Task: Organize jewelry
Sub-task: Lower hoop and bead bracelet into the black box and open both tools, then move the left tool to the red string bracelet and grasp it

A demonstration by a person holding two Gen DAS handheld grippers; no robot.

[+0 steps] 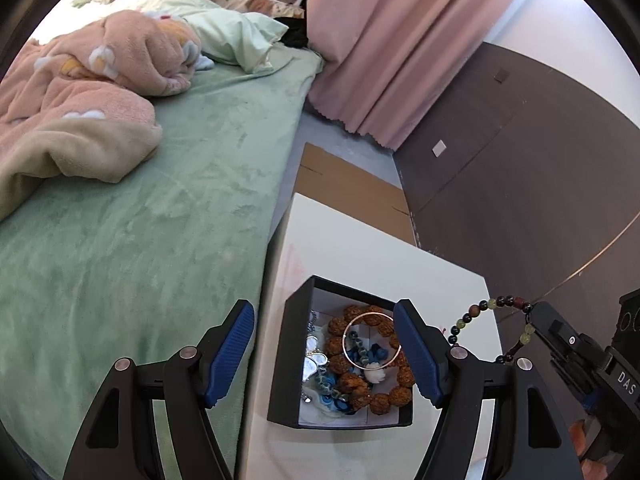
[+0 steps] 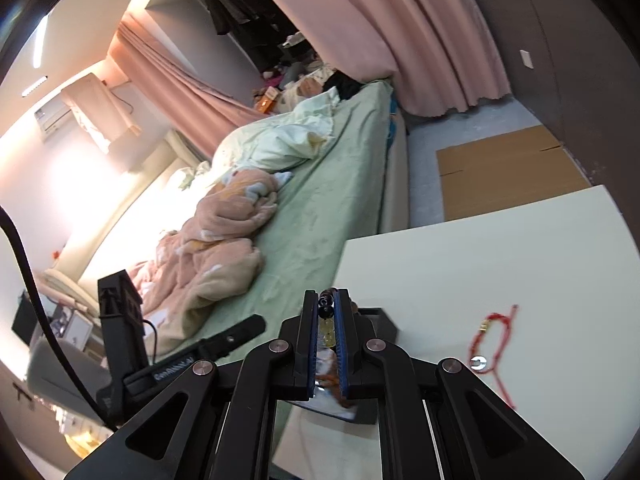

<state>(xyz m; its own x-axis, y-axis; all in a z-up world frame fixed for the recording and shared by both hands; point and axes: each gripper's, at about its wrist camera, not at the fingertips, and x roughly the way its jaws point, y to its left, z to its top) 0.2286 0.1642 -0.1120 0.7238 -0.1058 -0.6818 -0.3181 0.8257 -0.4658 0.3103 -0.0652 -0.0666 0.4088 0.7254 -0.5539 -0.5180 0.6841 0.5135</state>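
A black jewelry box stands open on the white table. Inside lie a brown bead bracelet, a thin gold bangle and blue and silver pieces. My left gripper is open, its fingers on either side of the box, above it. My right gripper is shut on a string of dark and yellow-green beads, held in the air to the right of the box; the beads also show between its pads in the right wrist view. A red cord bracelet lies on the table.
A bed with a green sheet and pink blankets runs along the table's left side. Pink curtains, a brown cardboard sheet on the floor and a dark wall lie beyond the table.
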